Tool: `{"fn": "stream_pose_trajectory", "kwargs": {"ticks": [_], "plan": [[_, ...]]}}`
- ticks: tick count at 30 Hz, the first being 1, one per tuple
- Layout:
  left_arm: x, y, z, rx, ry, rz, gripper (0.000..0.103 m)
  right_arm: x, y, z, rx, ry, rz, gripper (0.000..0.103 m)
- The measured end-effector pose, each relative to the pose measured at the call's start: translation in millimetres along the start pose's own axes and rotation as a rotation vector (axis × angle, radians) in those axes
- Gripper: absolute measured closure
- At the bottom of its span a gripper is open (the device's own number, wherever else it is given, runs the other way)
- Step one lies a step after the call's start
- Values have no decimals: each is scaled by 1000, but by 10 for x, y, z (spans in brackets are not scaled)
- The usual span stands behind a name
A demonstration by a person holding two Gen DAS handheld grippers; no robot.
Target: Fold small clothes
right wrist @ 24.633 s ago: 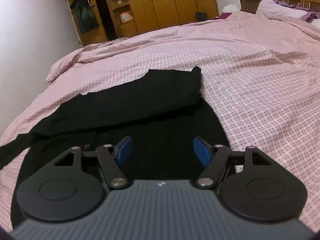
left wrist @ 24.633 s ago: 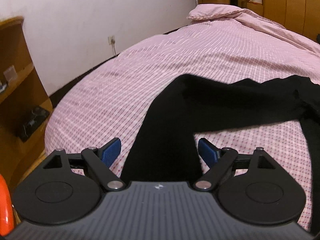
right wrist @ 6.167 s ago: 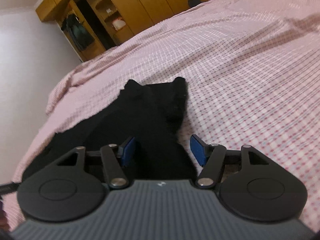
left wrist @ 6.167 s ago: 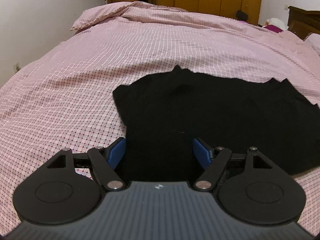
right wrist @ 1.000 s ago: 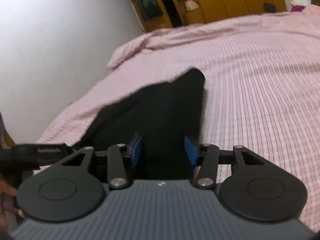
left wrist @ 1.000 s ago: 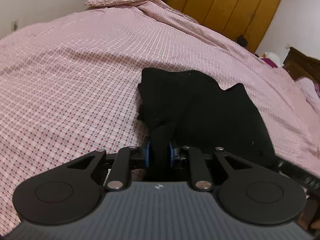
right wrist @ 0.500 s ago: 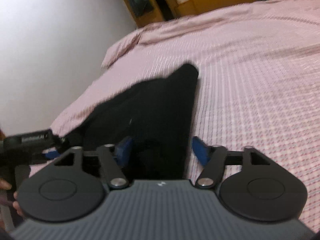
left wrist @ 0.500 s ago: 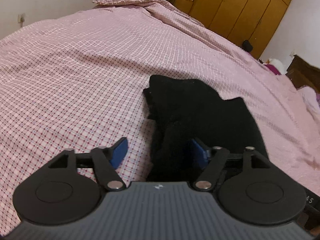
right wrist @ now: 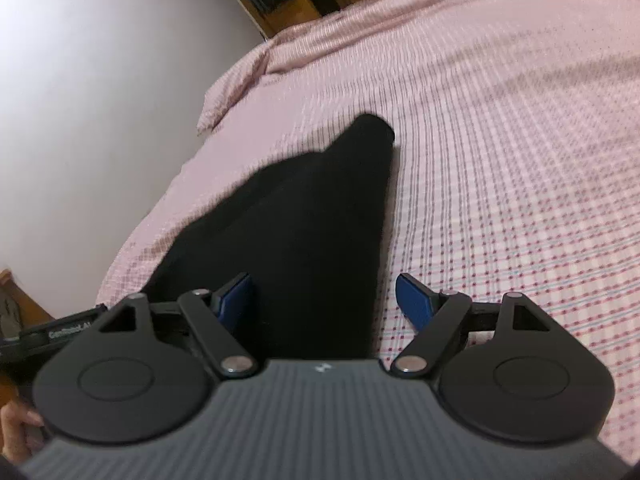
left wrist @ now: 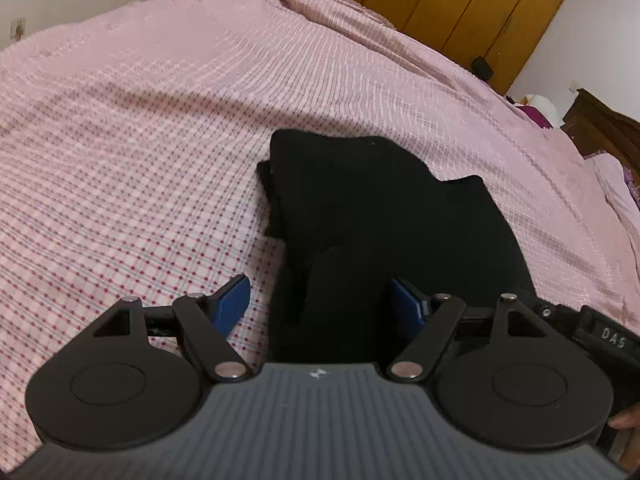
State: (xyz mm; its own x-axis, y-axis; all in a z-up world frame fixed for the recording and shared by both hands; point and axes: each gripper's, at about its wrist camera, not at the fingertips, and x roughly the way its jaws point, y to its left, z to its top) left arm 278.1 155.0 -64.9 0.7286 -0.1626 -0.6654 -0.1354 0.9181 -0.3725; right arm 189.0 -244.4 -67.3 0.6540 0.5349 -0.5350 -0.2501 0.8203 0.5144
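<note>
Pink checked bedspread [left wrist: 140, 152] lies under our folded black garment [left wrist: 384, 216]. Our left gripper [left wrist: 320, 304], clamped a second ago, is opening; the right gripper [right wrist: 324, 300] spreads wide. Neither presses the cloth. Wardrobes [left wrist: 460, 4] stand behind.

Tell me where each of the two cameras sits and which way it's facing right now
Left wrist: sits on the left gripper, looks down across the pink bed cover at the folded black garment toward the wardrobe; its jaws opening, the cloth lying loose between them.
Right wrist: sits on the right gripper, open over the garment's edge, facing the white wall.
Both show the garment, the cover.
</note>
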Motion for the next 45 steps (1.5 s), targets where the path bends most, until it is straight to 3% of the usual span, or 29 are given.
{"fn": "stream_pose_trajectory", "kwargs": {"ticks": [13,18,19,22,25,28,35,45], "plan": [[172,91,-6,-30,1,-71,18,186,-118,-14,9,2,73,22],[281,114,-38,-58,42,-223,19,258,-116,-1,22,23,137,23],[287,106,-47,-51,37,-223,19,269,-103,-4,20,23,138,26],[292,107,-57,-41,30,-227,29,293,-104,7,29,27,145,41],[275,172,-37,-72,40,-256,45,294,-157,41,78,33,163,53],[208,171,-19,-67,40,-290,59,240,-140,83,98,38,162,58],[-145,-68,-123,-22,31,-335,62,-115,-113,190,166,55,193,61],[-780,-455,-766,0,68,-392,62,-1037,-83,-44,93,60,175,62]]}}
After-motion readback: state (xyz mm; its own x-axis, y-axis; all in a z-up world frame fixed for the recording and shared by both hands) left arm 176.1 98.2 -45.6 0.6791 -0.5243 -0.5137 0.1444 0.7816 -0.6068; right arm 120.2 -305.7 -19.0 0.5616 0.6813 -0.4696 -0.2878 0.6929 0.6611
